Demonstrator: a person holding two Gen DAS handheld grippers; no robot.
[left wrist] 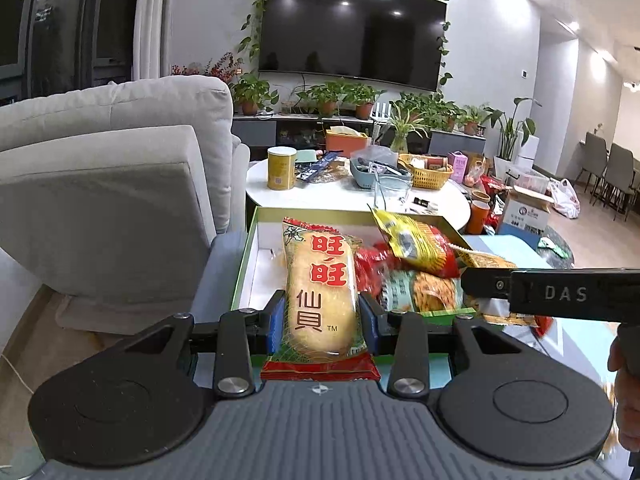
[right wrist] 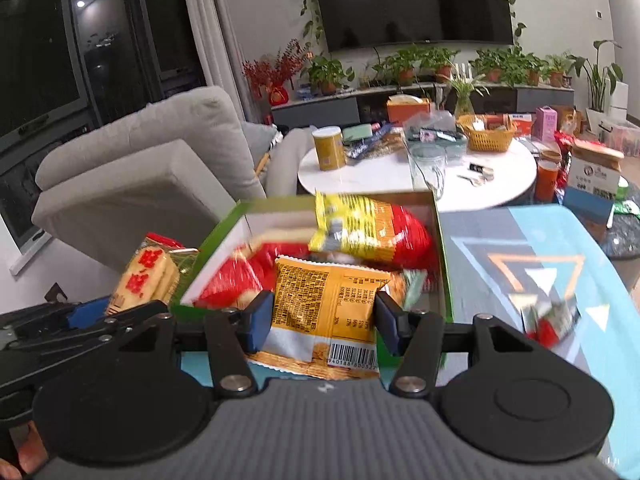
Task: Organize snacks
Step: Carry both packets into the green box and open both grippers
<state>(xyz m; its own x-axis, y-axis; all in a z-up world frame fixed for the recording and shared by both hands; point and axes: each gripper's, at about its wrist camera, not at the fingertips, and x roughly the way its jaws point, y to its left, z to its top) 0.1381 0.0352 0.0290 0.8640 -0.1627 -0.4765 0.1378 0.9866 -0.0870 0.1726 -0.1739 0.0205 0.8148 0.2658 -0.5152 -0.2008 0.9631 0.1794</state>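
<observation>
The left gripper [left wrist: 323, 316] squeezes a rice cracker pack [left wrist: 320, 292]. Right of it, the right gripper [right wrist: 323, 318] squeezes an orange snack bag [right wrist: 326, 308].

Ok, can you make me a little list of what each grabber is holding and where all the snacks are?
left gripper: shut on the rice cracker packet, red writing on it
right gripper: shut on the orange snack packet, barcode showing
green box: open, white inside, with red and yellow packets piled in it
yellow packet: on top of the pile, blurred
small packet: lying alone on the patterned mat, right of the box
</observation>
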